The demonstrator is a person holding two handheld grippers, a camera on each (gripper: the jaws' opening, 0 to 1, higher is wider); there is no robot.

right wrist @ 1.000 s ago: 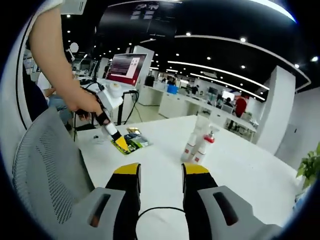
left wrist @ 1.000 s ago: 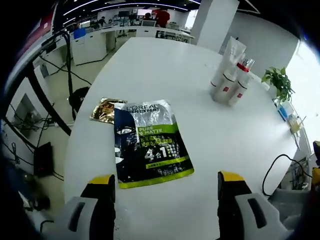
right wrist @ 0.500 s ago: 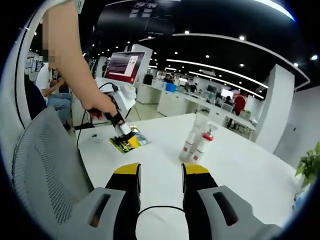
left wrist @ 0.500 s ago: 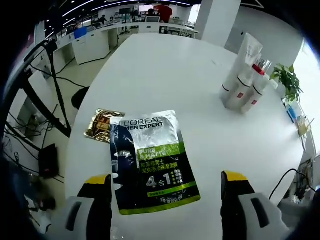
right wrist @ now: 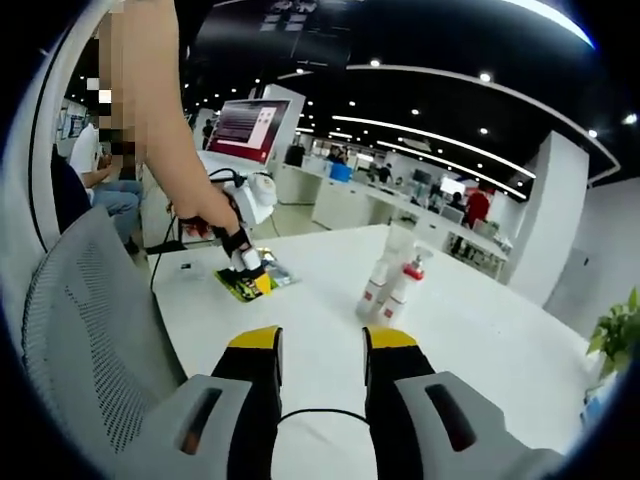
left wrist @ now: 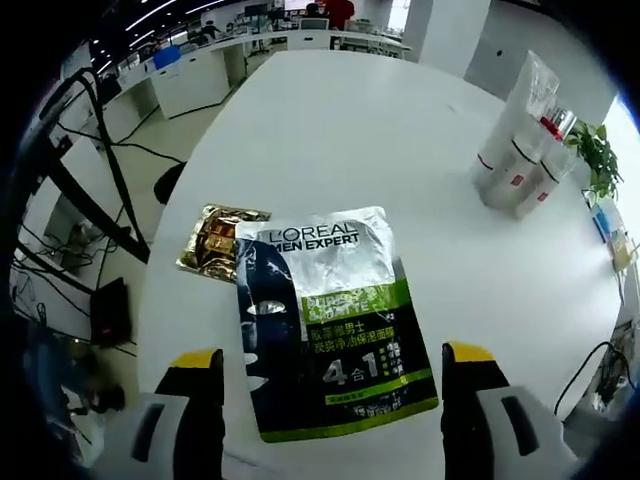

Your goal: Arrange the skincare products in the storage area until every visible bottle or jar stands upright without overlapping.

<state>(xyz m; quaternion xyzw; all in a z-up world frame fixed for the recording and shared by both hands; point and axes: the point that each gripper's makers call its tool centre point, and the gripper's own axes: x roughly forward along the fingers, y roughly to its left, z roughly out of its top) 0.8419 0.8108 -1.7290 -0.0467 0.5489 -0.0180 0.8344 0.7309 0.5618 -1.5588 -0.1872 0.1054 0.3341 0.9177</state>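
My left hand-held gripper (left wrist: 330,385) hangs low over the black-and-green sachet (left wrist: 325,320), jaws wide apart, one yellow tip on each side of its near end. The sachet lies flat on the table (left wrist: 400,160), overlapping a gold packet (left wrist: 215,240) at its far left corner. To lift it well, I judge I should come down at the near edge, pinch only the top foil, and draw it clear of the gold packet. The bottles (left wrist: 520,165) stand upright together, well apart at the far right. My right hand-held gripper (right wrist: 320,345) waits above the table, jaws slightly apart and empty; from there I see my left hand (right wrist: 205,215) angled down, gripper tip at the sachet.
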